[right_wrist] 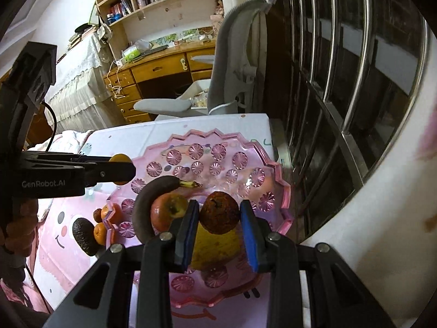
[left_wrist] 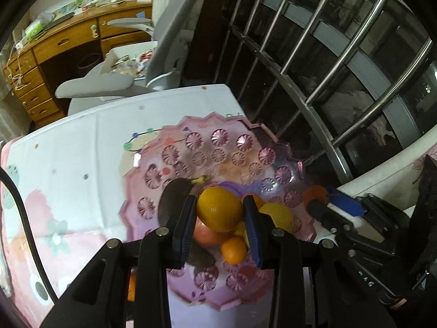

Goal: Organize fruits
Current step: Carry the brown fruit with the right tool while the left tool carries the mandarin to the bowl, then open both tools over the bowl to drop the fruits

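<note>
Fruit is held in both grippers above a pink scalloped plastic tray [right_wrist: 278, 180]. A round orange [left_wrist: 220, 209] is clamped by the left gripper [left_wrist: 220, 213]. A brown, rough-skinned round fruit [right_wrist: 220, 211] is pinched by the right gripper [right_wrist: 220, 216].

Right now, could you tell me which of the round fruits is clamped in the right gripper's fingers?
The dark brown, rough-skinned round fruit, held above the pink tray. The bright orange is in the left gripper, and the reddish fruit lies loose beside the banana.
</note>
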A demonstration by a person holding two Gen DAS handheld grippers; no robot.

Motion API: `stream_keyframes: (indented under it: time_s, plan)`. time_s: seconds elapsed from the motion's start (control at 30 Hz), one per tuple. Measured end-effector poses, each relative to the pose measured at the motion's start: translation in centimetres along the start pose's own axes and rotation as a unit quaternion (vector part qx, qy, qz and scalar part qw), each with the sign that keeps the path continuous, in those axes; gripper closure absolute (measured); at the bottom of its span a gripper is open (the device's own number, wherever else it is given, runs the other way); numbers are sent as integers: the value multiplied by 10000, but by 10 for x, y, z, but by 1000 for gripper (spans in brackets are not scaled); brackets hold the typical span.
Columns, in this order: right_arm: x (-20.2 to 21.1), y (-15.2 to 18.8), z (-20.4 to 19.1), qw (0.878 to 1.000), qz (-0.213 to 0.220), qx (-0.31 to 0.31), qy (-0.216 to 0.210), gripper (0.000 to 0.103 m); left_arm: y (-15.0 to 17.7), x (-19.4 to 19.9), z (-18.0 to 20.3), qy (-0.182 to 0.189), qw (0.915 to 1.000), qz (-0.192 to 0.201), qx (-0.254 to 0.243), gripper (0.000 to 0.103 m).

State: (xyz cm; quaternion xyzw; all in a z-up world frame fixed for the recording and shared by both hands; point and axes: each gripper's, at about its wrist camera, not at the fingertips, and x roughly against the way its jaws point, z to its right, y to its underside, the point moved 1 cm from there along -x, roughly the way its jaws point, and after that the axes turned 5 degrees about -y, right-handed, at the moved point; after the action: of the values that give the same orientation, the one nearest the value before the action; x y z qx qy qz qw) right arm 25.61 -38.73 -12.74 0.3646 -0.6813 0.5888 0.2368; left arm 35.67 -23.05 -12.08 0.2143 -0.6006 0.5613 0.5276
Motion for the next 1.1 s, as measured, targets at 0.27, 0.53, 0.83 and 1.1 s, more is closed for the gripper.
stream_keyframes:
  time_s: [0.27, 0.53, 0.83, 1.1]
  plan:
    - [-13, -4, 9, 9999, -150, -78, -39, 71, -8, -18, 13, 72, 9999, -88, -77, 70]
    - [-15, -6, 9, 9996, -216, -117, -142, 60, -3, -5, 8, 77, 10000, 20, 30, 56]
    - [-6, 0, -4, 9991, -251, -260, -224, 57, 28, 24, -20, -94, 9987, 57, 498, 46]
    - [3, 18, -30, 9987, -419, -183, -241, 53, 81, 48, -52, -236, 9958, -121, 876, 41]
